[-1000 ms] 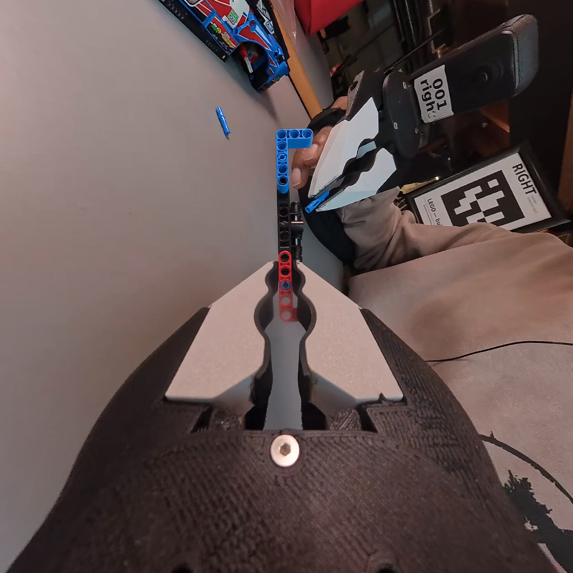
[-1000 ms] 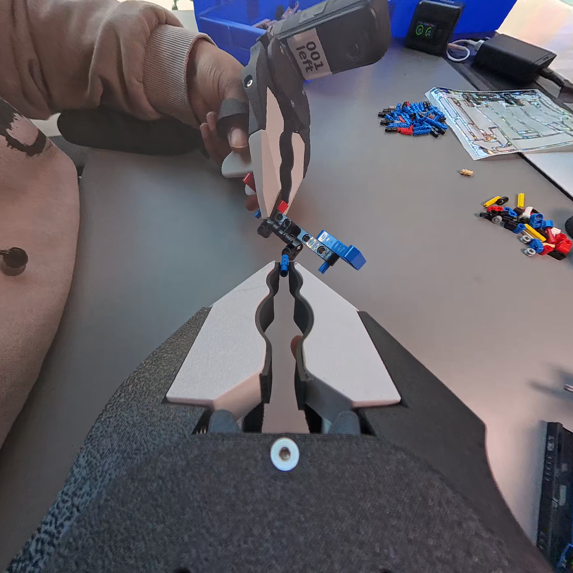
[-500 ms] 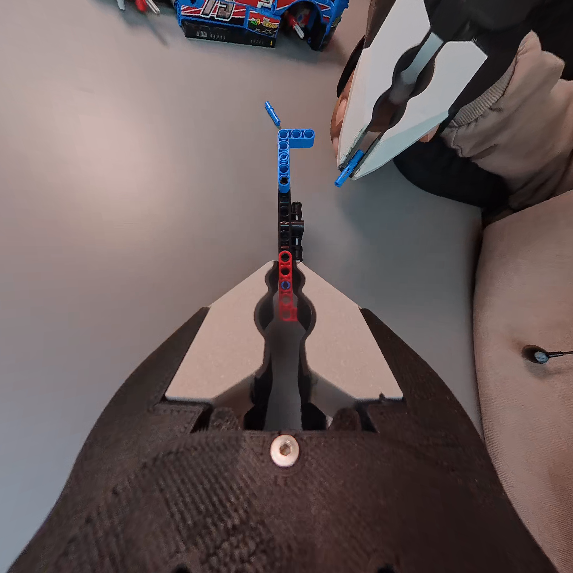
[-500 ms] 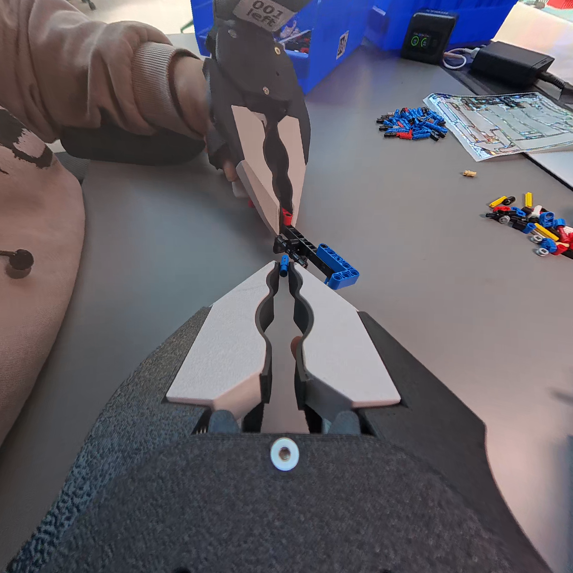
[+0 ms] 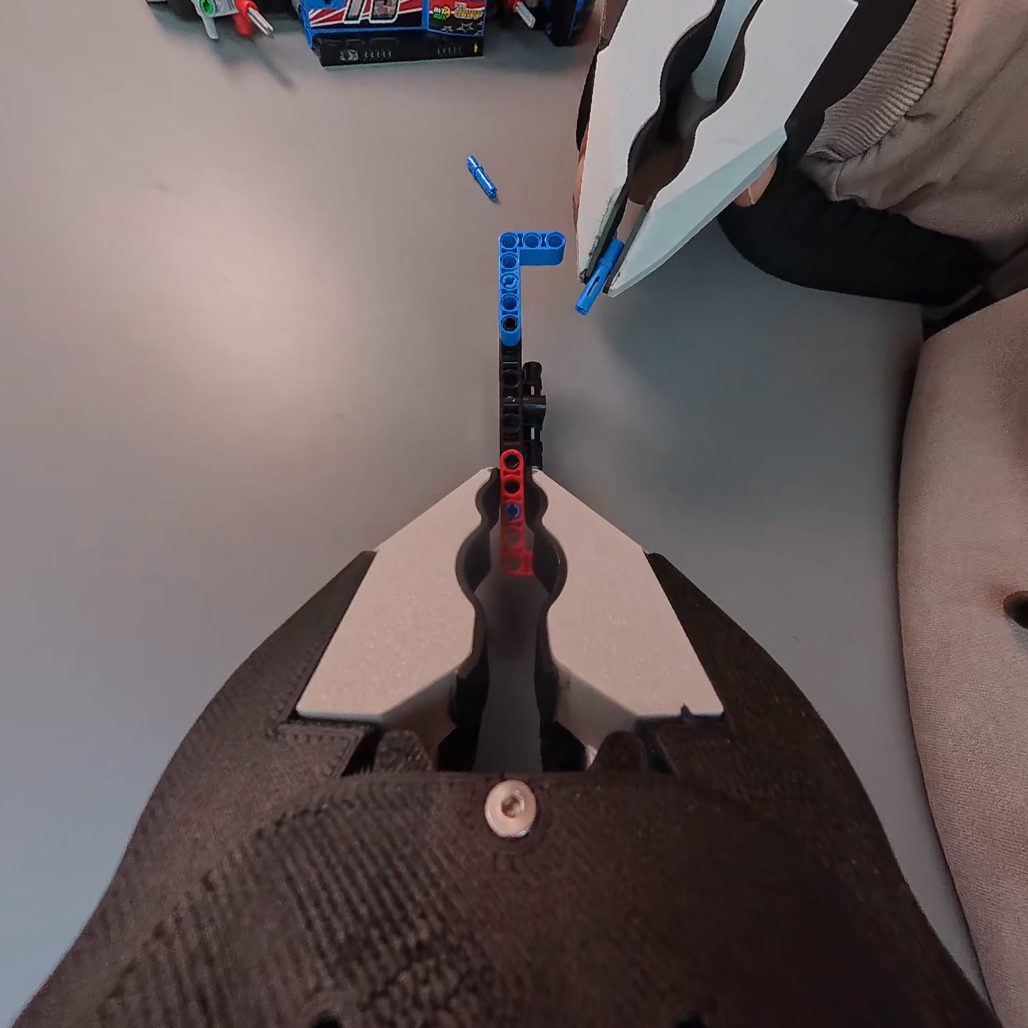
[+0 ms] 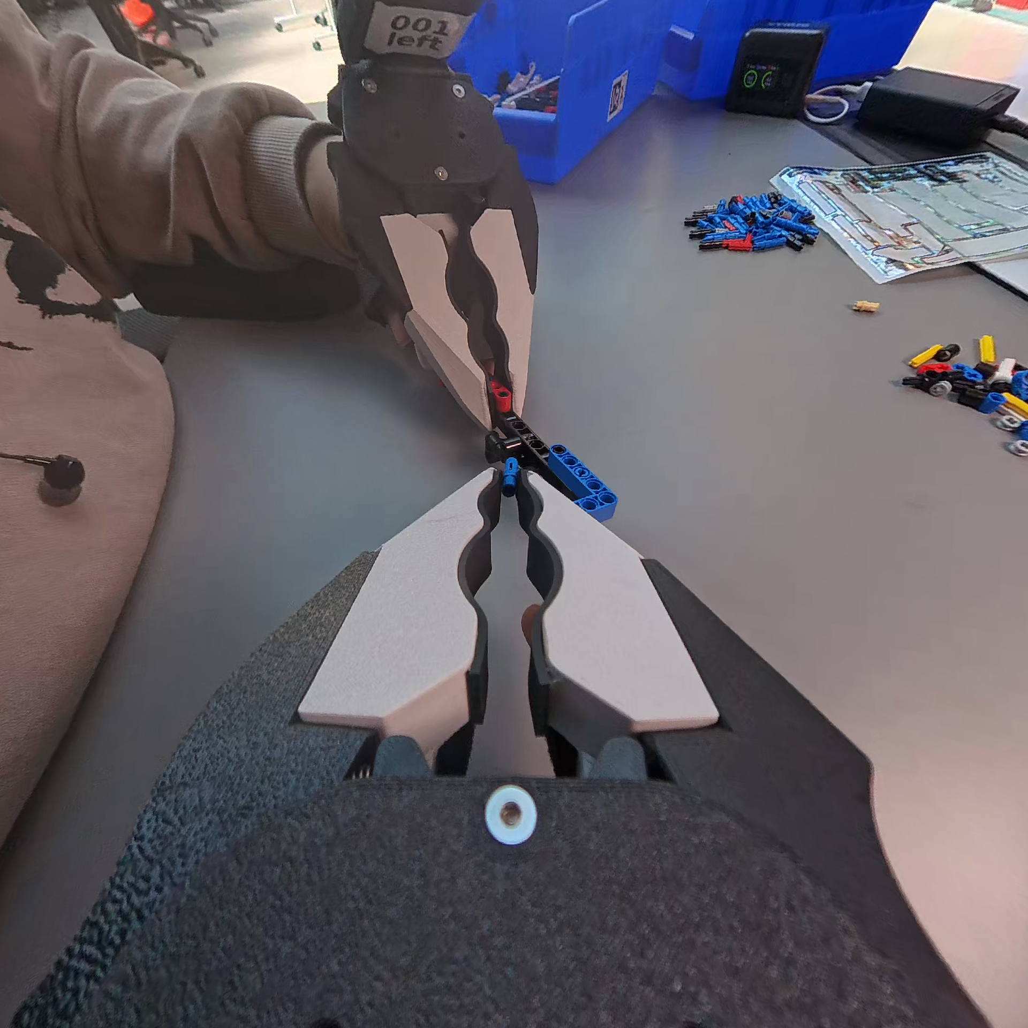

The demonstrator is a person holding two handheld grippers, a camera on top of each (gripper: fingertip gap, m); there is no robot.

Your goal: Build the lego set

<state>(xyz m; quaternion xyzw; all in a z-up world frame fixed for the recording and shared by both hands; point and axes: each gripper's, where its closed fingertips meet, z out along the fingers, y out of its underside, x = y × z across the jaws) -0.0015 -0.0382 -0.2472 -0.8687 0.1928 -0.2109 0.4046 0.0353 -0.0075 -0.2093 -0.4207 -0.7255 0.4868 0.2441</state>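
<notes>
Grippers face tip to tip: left gripper (image 5: 512, 473) clamps beam assembly (image 5: 512, 356), right gripper (image 6: 509, 478) pinches blue pin (image 6: 509, 477).

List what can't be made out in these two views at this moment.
- Left wrist view: the toy car is cut off by the top edge.
- Left wrist view: the red end of the beam assembly sits between the left gripper fingers, so its tip is hidden.
- Right wrist view: most of the blue pin is hidden inside the right gripper.
- Right wrist view: the small parts are too small to tell apart.
</notes>
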